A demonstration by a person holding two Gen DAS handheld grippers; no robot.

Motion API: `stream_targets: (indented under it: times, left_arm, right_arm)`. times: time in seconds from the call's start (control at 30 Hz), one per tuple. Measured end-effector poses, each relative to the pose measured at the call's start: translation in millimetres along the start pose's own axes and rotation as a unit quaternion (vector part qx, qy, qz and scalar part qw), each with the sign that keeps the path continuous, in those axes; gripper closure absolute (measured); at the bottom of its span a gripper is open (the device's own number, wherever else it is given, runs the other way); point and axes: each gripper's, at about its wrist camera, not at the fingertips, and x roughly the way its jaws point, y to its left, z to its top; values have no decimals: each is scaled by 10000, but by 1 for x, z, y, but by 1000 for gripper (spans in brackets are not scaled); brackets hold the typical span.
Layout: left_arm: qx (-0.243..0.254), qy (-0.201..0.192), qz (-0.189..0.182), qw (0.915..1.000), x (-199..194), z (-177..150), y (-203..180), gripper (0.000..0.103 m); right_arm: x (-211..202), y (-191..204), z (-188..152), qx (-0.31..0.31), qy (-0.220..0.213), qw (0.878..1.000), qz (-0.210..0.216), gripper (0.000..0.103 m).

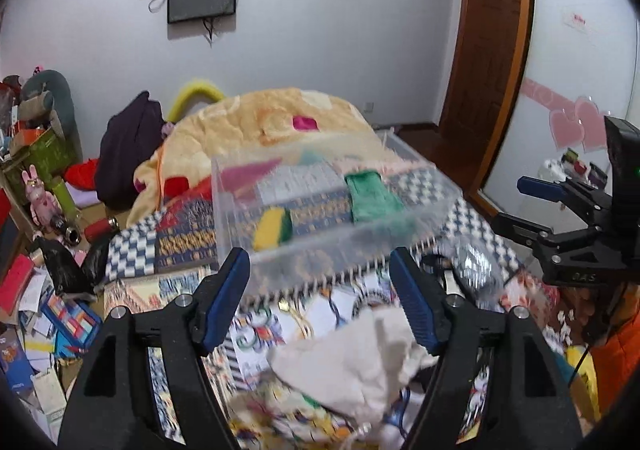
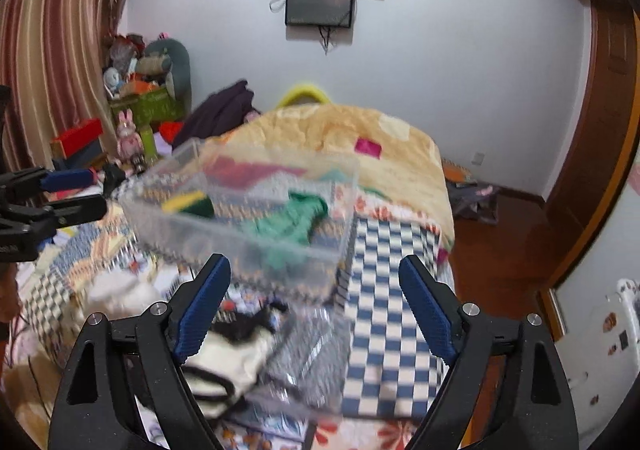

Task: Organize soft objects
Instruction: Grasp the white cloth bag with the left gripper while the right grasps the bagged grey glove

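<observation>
A clear plastic bin (image 1: 240, 185) sits on the patterned bed and holds a green cloth (image 1: 372, 195) and a yellow-green sponge (image 1: 274, 228). In the right wrist view the bin (image 2: 152, 205) holds the same green cloth (image 2: 292, 221) and sponge (image 2: 188, 201). My left gripper (image 1: 320, 270) is open and empty, just short of the bin's near wall, above a white cloth (image 1: 352, 362). My right gripper (image 2: 316, 278) is open and empty, near the bin, above a white cloth with black trim (image 2: 228, 362) and a clear bag (image 2: 312, 354).
A folded yellow quilt (image 1: 280, 117) lies behind the bin. A dark purple bag (image 1: 128, 145) sits left of it. Boxes and toys crowd the floor at the left (image 1: 44, 290). A wooden door (image 1: 488, 49) stands at the right. The bed's right edge (image 2: 444, 250) drops to the floor.
</observation>
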Motion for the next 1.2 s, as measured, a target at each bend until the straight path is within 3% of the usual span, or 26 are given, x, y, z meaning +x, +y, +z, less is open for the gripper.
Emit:
stream_targets:
  times: [0.37,0.57,0.73,0.8,0.97,1.1,1.2]
  left_arm:
    - [9,501,-241,9985,11,-45,-18,31]
    - [35,880,-247,9958,35,-60,-15,29]
    - [-204,832,-402,9955,42,-57,-5,29]
    - [-279,766,-432,9957,43,-55,-1,45]
    - [-429,720,-527,9951,45,-50,5,74]
    - [-397,610,-417,9965,41,-46,8,88]
    - [-398,468,-359,9975,32,-42,11,91]
  right_arm:
    - [28,-23,-48,658,710,9953,35,19]
    - [32,-29,-58,820,751,9937,115,20]
    - [32,-31,-63,844,805,9927,298,48]
    - [31,-29,-64,813,788,9929,352,62]
    - [26,-21,-60,691,690,9947,338,73]
    - [22,-19,-57,702,598,9952,313,79]
    - [15,-19,-52,698,477,9960,288,79]
